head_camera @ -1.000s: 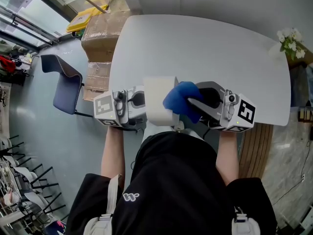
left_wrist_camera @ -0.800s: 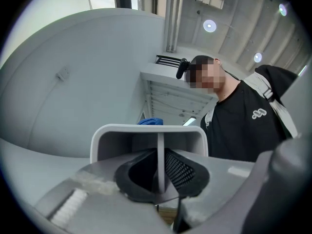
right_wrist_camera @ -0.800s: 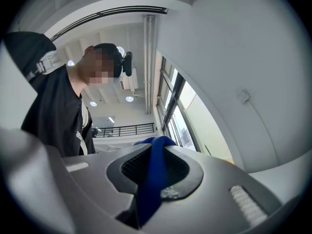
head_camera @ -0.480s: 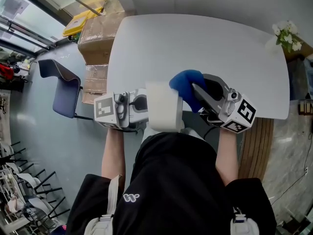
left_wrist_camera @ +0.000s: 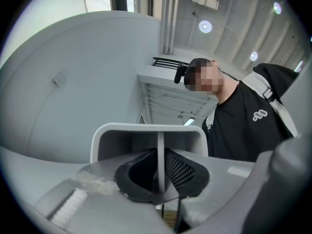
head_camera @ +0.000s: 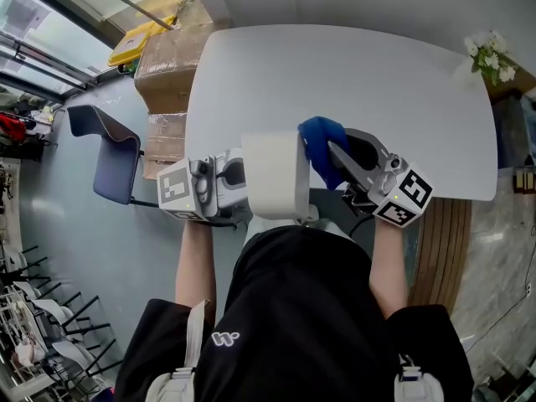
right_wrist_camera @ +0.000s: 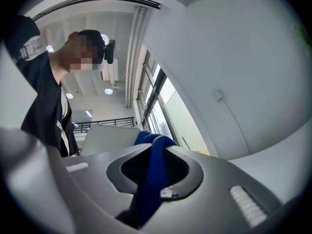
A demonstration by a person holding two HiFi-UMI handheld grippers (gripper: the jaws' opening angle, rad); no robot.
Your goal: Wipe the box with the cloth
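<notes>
White table (head_camera: pixel 352 82) up top, flowers (head_camera: pixel 492 59) at its right corner. Left of it, stacked cardboard boxes (head_camera: pixel 167 69), and a blue chair (head_camera: pixel 113 156) just beside them.

Box (head_camera: pixel 275 174) x1, cloth (head_camera: pixel 322 145) x1

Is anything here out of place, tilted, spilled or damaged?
Nothing stands out. The left tongs are shut on a thin wall of the white box. The right tongs hold the blue cloth at the box's right side. No spill or damage shows.
</notes>
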